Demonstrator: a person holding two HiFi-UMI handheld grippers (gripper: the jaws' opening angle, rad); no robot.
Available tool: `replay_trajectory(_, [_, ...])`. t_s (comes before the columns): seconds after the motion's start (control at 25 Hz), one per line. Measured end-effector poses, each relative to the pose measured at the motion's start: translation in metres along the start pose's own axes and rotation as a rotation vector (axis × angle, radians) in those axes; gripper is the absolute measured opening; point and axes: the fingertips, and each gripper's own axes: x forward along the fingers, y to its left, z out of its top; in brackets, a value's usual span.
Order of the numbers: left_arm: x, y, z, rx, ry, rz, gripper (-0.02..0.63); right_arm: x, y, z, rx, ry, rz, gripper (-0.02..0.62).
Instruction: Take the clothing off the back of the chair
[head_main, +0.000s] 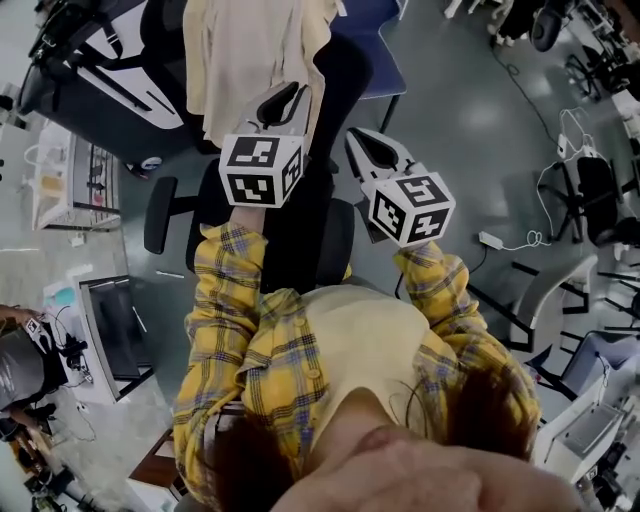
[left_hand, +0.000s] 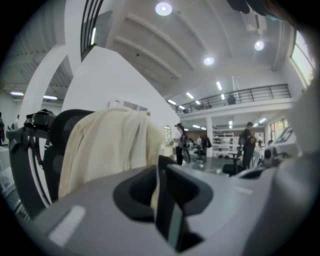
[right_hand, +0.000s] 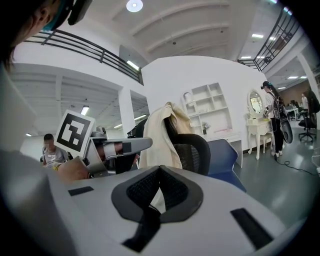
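A cream garment (head_main: 250, 60) hangs over the back of a black office chair (head_main: 335, 95) ahead of me. In the left gripper view the garment (left_hand: 110, 145) drapes over the chair back, a little beyond the jaws. My left gripper (head_main: 285, 100) (left_hand: 161, 165) points at it, jaws a small way apart with nothing between them. My right gripper (head_main: 368, 148) (right_hand: 160, 169) is beside it on the right, shut and holding nothing. The right gripper view shows the garment (right_hand: 157, 140) on the mesh chair back (right_hand: 192, 152), with the left gripper (right_hand: 117, 146) to its left.
A blue seat (head_main: 370, 40) stands behind the chair. At the left is a desk with a monitor (head_main: 115, 330). White chairs (head_main: 560, 290) and a power strip with a cable (head_main: 490, 240) are at the right. People (left_hand: 247, 142) stand far off, and a white dressing table (right_hand: 260, 131) is by the wall.
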Motion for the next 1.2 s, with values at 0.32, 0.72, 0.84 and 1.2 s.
replay_trajectory(0.32, [0.019, 0.002, 0.025, 0.103, -0.057, 0.103, 0.263, 0.015, -0.011, 0.003, 0.005, 0.012, 0.043, 0.012])
replay_trajectory(0.72, [0.042, 0.027, 0.039, 0.189, -0.083, 0.282, 0.411, 0.033, -0.008, 0.01, 0.003, 0.015, 0.112, 0.012])
replay_trajectory(0.84, [0.048, 0.039, 0.038, 0.194, -0.071, 0.316, 0.413, 0.037, -0.007, 0.007, 0.012, 0.023, 0.131, 0.012])
replay_trajectory(1.2, [0.041, 0.117, 0.041, 0.122, -0.023, 0.411, 0.414, 0.042, -0.013, 0.003, 0.021, 0.037, 0.149, 0.012])
